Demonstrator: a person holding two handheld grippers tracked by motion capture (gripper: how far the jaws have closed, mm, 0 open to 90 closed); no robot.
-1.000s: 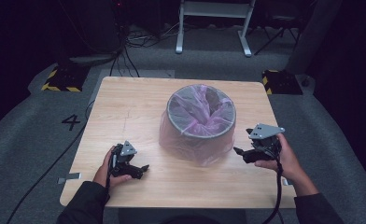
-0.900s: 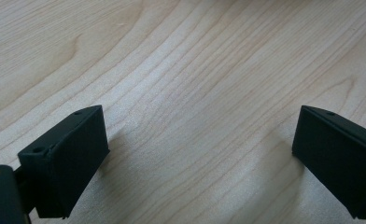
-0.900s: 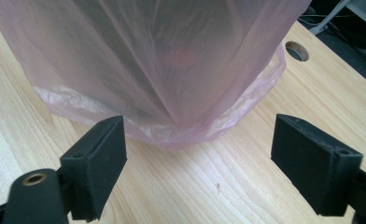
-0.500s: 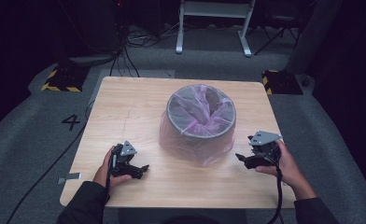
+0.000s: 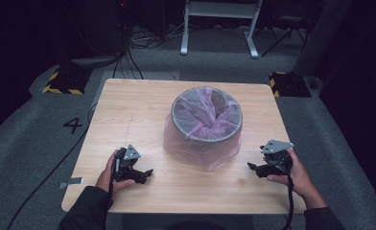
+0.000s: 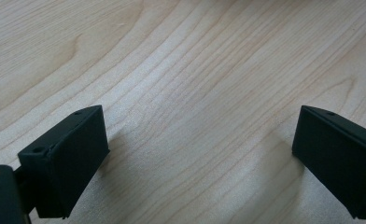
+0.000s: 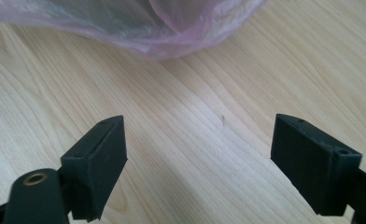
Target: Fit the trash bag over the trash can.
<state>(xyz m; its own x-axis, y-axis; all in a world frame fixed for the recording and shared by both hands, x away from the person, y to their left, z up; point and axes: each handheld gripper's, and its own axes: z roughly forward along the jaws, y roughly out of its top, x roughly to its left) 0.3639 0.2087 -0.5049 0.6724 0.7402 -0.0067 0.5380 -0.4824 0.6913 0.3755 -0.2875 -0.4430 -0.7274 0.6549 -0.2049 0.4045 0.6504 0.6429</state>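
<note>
Left tongs [image 5: 145, 175] and right tongs [image 5: 253, 166] both wide apart, empty, floor numeral "4" [image 5: 73, 125] beside table [image 5: 128, 115].

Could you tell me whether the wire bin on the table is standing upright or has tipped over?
Upright. In the high view the bin shows its round rim facing up, with the pink bag draped over it and down its sides onto the table.

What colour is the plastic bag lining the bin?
Translucent pink bag, clearest in the high view.
</note>
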